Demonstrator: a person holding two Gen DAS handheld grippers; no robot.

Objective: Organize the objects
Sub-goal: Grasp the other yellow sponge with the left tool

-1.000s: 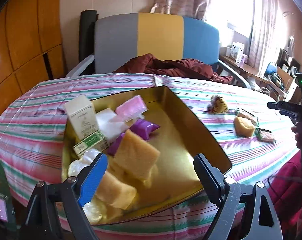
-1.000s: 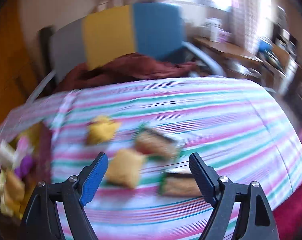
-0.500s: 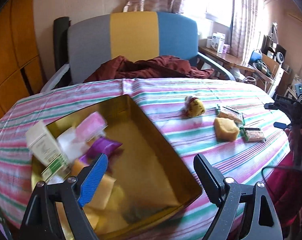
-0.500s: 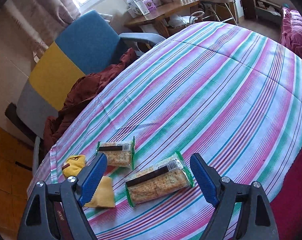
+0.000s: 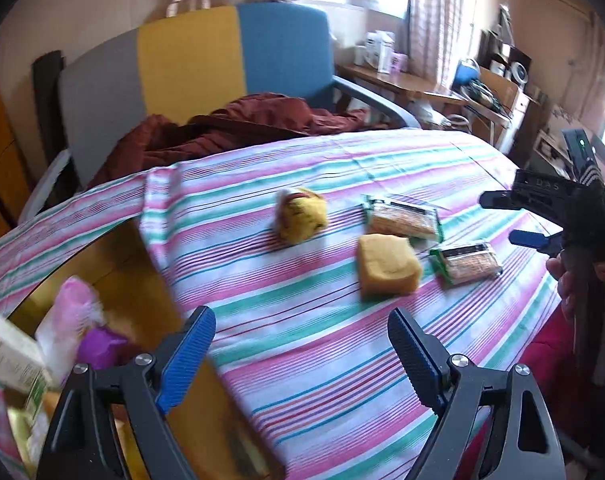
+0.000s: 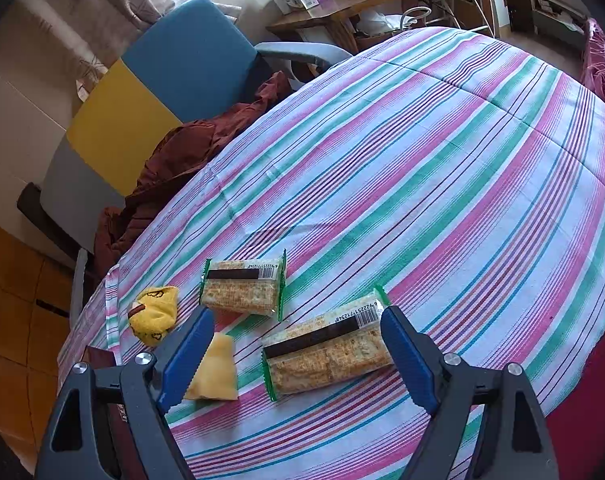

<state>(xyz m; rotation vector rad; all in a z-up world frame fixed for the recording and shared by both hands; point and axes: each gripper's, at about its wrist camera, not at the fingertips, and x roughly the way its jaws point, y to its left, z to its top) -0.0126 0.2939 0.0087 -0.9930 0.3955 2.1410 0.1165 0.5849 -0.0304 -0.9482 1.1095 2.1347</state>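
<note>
Cracker pack [image 6: 326, 354] lies flat on the striped tablecloth [image 6: 442, 168] right between the wide-open, empty right gripper [image 6: 298, 354], so I'd drop straight down and pinch across its narrow width; left gripper [image 5: 302, 354] is open too.

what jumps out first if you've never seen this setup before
Four loose things cluster on the striped tablecloth: two cracker packets, a yellow sponge and a small yellow plush toy. The right claw hangs open over the nearer packet. At far left sits a gold tin holding boxes and wrappers.
</note>
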